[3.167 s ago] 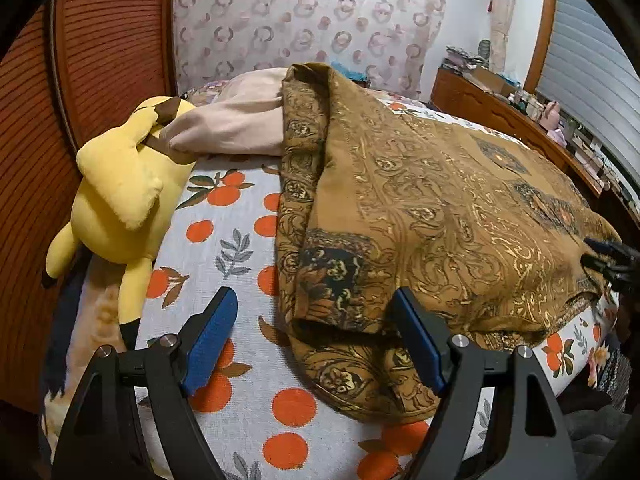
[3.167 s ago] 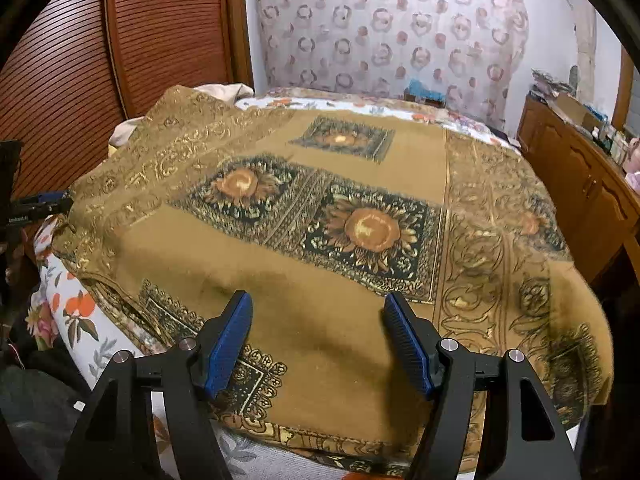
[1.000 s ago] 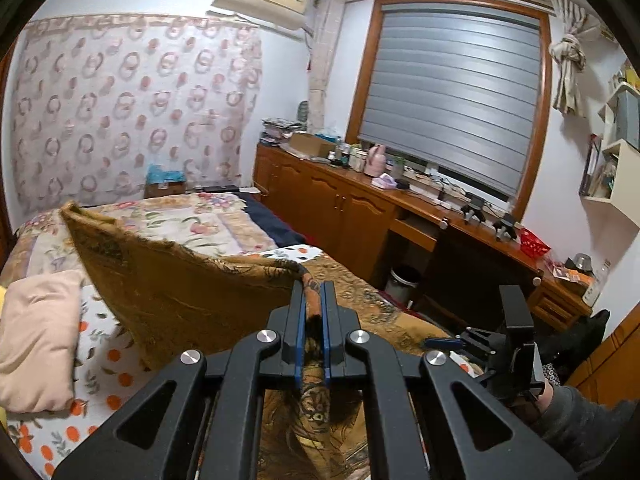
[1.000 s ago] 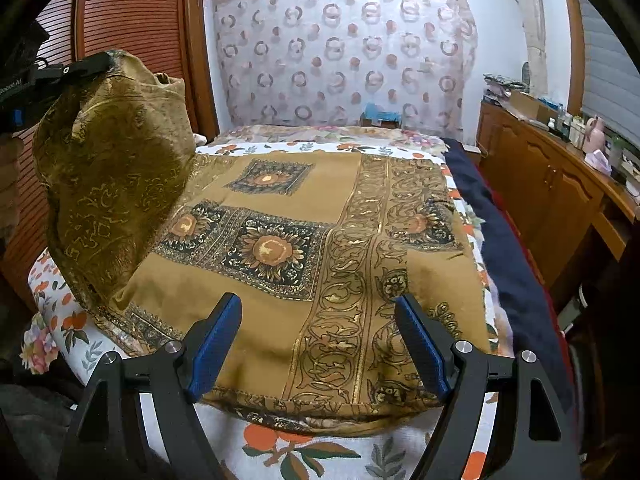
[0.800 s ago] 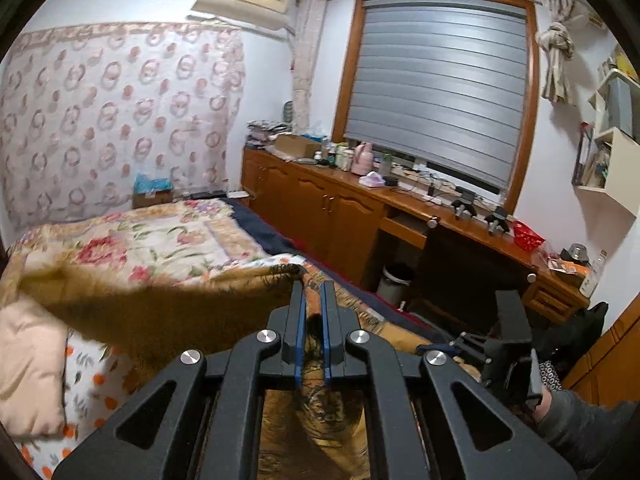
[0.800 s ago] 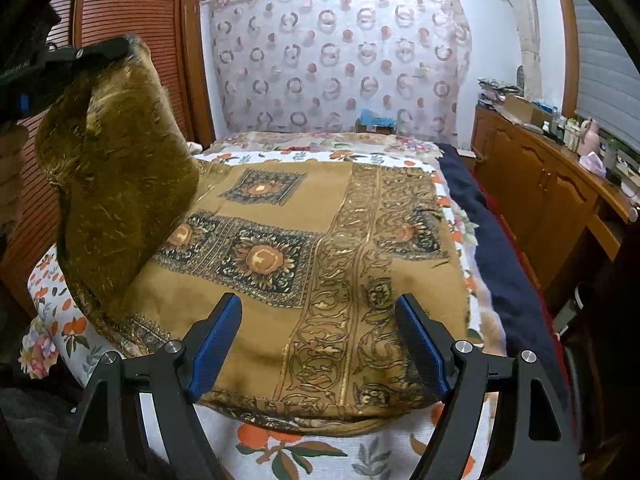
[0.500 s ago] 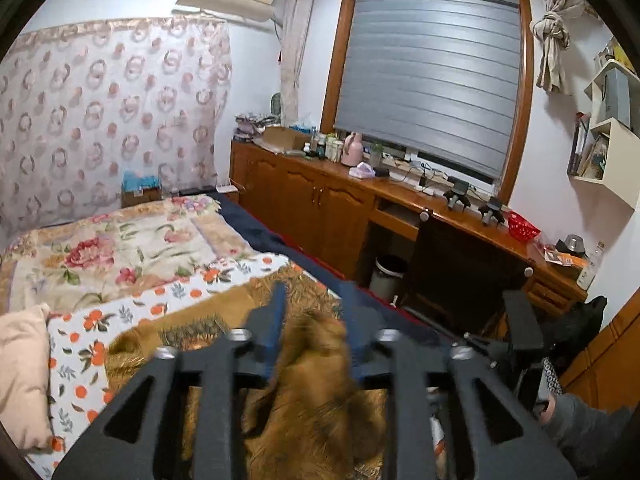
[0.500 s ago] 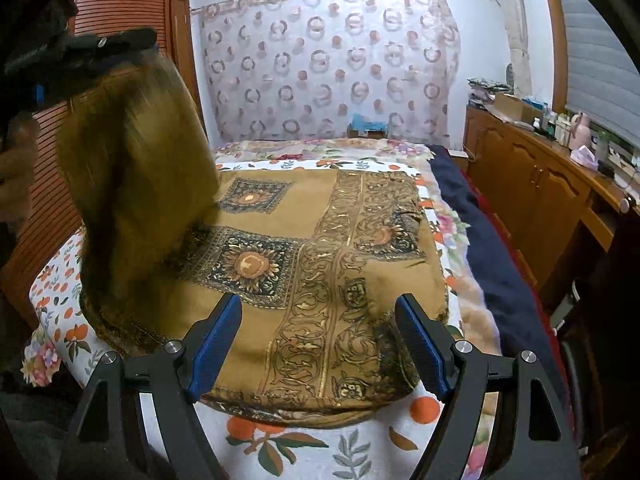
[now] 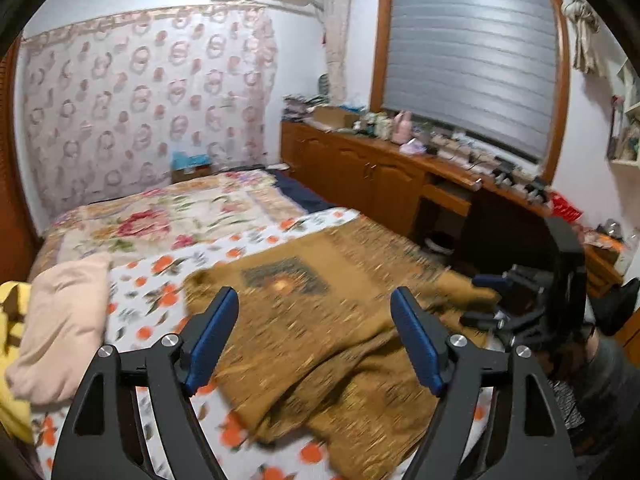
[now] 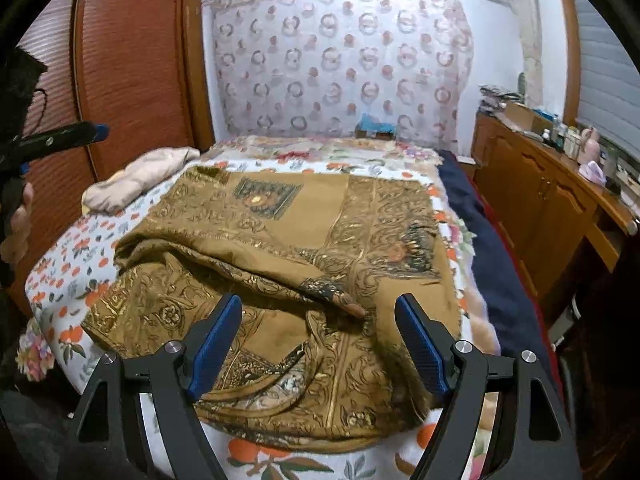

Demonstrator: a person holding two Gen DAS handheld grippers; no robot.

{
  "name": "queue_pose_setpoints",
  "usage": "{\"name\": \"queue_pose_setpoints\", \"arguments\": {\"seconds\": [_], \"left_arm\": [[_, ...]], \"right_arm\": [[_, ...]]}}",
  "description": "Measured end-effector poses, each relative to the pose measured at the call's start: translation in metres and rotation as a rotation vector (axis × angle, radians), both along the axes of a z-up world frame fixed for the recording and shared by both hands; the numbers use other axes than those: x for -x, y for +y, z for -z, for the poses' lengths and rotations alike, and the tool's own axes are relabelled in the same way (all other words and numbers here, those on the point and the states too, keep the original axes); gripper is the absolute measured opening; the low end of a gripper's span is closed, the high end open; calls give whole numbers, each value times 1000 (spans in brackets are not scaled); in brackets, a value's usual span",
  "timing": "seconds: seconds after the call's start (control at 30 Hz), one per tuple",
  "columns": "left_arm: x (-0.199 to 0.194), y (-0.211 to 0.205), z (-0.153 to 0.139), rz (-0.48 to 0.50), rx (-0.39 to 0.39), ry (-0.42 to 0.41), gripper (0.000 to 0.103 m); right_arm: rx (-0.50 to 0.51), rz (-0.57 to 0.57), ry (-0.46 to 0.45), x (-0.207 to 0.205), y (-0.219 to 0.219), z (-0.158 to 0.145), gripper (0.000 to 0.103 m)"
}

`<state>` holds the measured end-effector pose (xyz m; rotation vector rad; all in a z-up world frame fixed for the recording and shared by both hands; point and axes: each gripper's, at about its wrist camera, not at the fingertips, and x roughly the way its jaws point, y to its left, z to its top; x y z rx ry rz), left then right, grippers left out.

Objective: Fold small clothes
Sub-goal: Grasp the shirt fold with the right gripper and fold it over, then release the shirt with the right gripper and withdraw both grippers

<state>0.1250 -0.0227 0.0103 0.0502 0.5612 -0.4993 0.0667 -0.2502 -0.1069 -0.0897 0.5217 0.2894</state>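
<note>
Looking along the left tongs, we saw their blue fingers spread wide apart and empty, held above the brown patterned cloth. The cloth lay rumpled on the bed, over the sheet with orange fruit prints. A pink pillow sat at the left beside something yellow. The right tongs showed at the far right edge of the cloth; this view was blurred.

From the right wrist, the right tongs were also wide apart, gripping nothing, just over the near end of the cloth. Its left part lay folded over in a loose, creased flap across the middle. The left tongs hung in the air at the left, well apart from the cloth, near the wooden wardrobe.
</note>
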Motion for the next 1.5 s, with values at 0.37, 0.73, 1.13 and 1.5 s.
{"name": "queue_pose_setpoints", "arguments": {"seconds": [0.37, 0.73, 1.13, 1.5], "left_arm": [[1, 37, 41, -81, 21, 94, 79], [5, 52, 49, -122, 29, 94, 79], [10, 48, 50, -124, 22, 85, 79], [15, 42, 44, -128, 10, 65, 79]], "right_arm": [[165, -73, 119, -63, 22, 18, 57], [42, -129, -113, -18, 21, -49, 9], [127, 71, 51, -35, -24, -19, 10], [104, 65, -23, -11, -5, -34, 56]]}}
